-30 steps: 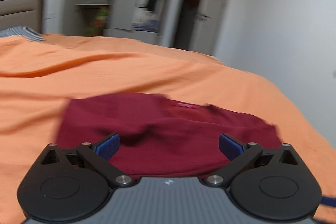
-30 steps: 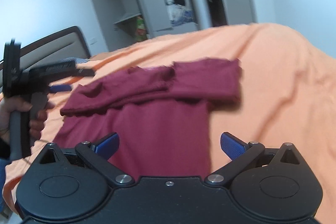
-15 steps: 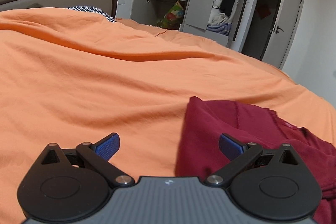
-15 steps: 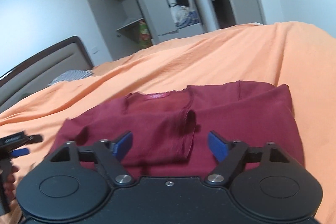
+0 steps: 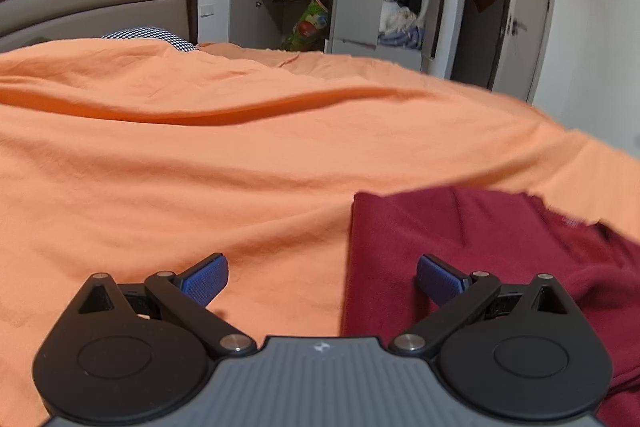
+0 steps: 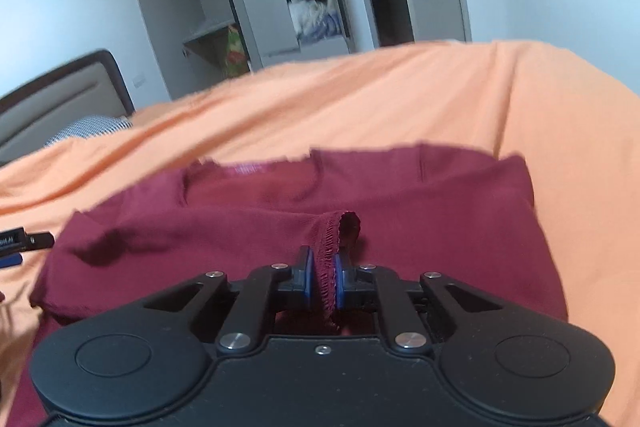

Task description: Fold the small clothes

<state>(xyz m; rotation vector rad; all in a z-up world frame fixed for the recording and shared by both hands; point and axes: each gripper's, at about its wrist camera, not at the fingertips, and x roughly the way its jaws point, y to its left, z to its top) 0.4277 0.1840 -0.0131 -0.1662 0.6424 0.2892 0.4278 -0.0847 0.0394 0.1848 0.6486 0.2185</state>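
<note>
- Left wrist view: the left gripper (image 5: 322,277) is held wide apart and empty, low over the orange bedcover (image 5: 200,179). The maroon shirt (image 5: 480,247) is spread on that bedcover, its straight folded edge between the fingers, probably to be gripped next.
- Right wrist view: the right gripper (image 6: 322,281) is clamped on the shirt's stitched sleeve hem (image 6: 334,239), likely so the sleeve can be folded inward.

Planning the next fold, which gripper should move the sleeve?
Right. The right gripper is already shut on the maroon shirt's sleeve hem; the left gripper is open, holding nothing, at the shirt's edge.
</note>
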